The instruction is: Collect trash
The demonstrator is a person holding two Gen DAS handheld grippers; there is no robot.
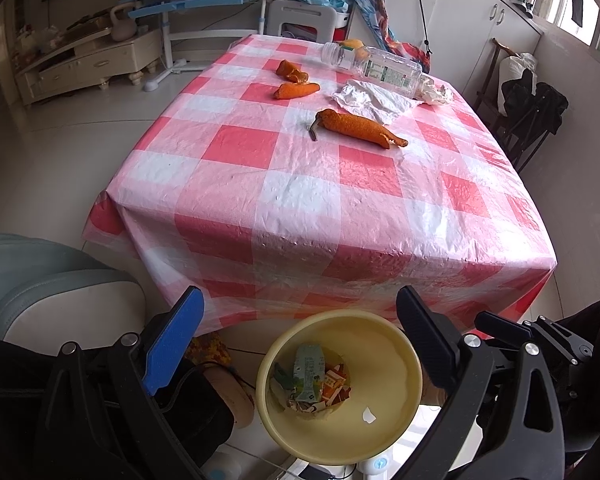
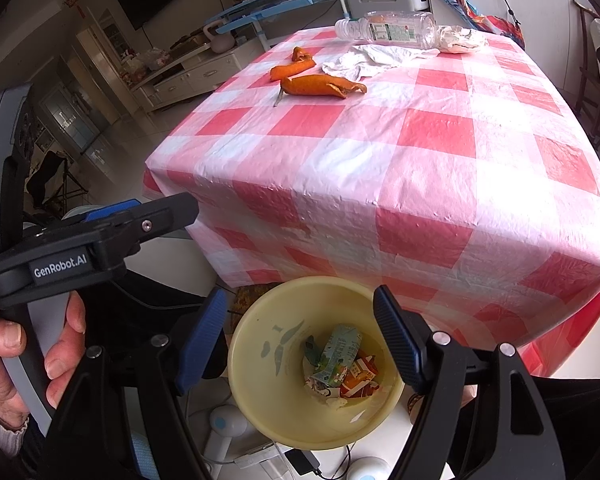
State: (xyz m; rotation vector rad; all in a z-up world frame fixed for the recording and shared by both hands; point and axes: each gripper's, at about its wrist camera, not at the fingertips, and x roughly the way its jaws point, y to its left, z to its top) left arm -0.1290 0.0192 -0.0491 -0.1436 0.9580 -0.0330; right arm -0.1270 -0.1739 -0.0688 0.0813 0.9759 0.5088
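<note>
- Both tools, left tool (image 1: 296, 336) and right tool (image 2: 300, 334), gape wide and empty above the yellow bin (image 1: 400, 364) on the floor.
- Trash sits well apart on the checked surface (image 1: 300, 200): orange peels (image 1: 360, 127), crumpled tissue (image 1: 374, 100), a plastic bottle (image 1: 376, 66).
- Risk: the round bottle could roll away under a hasty pinch; thin peel may slip.
- Each tool tilts steeply downward; a hand (image 2: 8, 360) grips the left handle.

red-and-white checked tablecloth (image 1: 300, 184), yellow bin (image 1: 384, 364)
</note>
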